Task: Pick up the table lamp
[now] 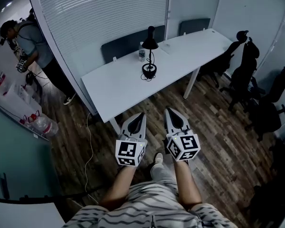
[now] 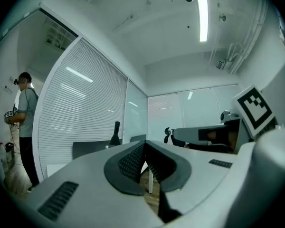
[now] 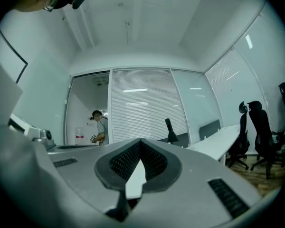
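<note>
A black table lamp (image 1: 149,56) stands upright on a long white table (image 1: 118,87), its round base and coiled cord near the table's middle. My left gripper (image 1: 141,114) and right gripper (image 1: 167,110) are side by side in front of the table's near edge, well short of the lamp, pointing level toward it. Both are shut with nothing between the jaws. In the left gripper view the left gripper (image 2: 143,144) has the lamp (image 2: 116,134) just left of its tips. In the right gripper view the lamp (image 3: 170,132) is right of the right gripper (image 3: 140,141).
A clear water bottle (image 1: 141,53) stands right behind the lamp. Grey chairs (image 1: 126,44) sit at the table's far side against a blind-covered glass wall. Black office chairs (image 1: 247,75) stand at the right. A person (image 1: 31,46) stands at the far left. The floor is wood.
</note>
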Motion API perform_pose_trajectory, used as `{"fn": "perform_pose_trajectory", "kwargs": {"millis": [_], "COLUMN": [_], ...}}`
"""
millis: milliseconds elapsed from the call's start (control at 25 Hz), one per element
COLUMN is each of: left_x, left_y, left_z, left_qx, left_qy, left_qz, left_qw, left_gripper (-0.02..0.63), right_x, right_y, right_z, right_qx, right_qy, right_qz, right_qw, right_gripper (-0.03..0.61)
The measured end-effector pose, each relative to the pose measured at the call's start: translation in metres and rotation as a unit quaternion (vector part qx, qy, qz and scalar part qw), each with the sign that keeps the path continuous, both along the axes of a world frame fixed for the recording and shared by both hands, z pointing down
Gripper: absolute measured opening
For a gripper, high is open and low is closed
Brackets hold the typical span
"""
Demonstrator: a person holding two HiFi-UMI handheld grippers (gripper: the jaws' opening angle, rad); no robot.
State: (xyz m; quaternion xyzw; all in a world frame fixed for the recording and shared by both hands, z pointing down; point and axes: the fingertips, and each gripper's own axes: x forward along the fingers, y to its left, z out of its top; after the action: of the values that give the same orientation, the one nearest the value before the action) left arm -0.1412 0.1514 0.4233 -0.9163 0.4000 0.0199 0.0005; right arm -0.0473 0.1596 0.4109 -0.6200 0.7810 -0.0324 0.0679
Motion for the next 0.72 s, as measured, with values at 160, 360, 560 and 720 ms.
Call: {"fn": "perform_pose_trajectory", "kwargs": {"millis": [160,360,560,720], "left_x": [0.025,0.057,0.086,0.107], "left_y": [-0.047,-0.105,-0.161,-0.198], "left_z": [0.002,-0.005,-0.007,-0.008], "left_qx": [-0.002,-0.002,-0.008,-0.009], "left_qy": [-0.005,-0.005,-0.006,-0.005], "left_qz": [-0.005,-0.015,-0.030,-0.047], "left_qw": [1.0000,0.9999,0.9995,0.9989], "left_gripper": [0.008,0.008,0.008,0.008], "right_x": [0.024,0.056,0.086,0.106], "right_y": [-0.045,-0.103,-0.160,-0.196], "right_z": [-0.001,-0.009,-0.012,-0.012], "right_qx": [0.000,0.001,-0.003,-0.004], "right_qy": [0.003,0.007,0.007,0.004], "right_qz": [-0.004,-0.009,-0.022,-0.039], "right_qw": [1.000,1.000,1.000,0.999], "right_gripper": [0.005,0.005,0.005,0.005]}}
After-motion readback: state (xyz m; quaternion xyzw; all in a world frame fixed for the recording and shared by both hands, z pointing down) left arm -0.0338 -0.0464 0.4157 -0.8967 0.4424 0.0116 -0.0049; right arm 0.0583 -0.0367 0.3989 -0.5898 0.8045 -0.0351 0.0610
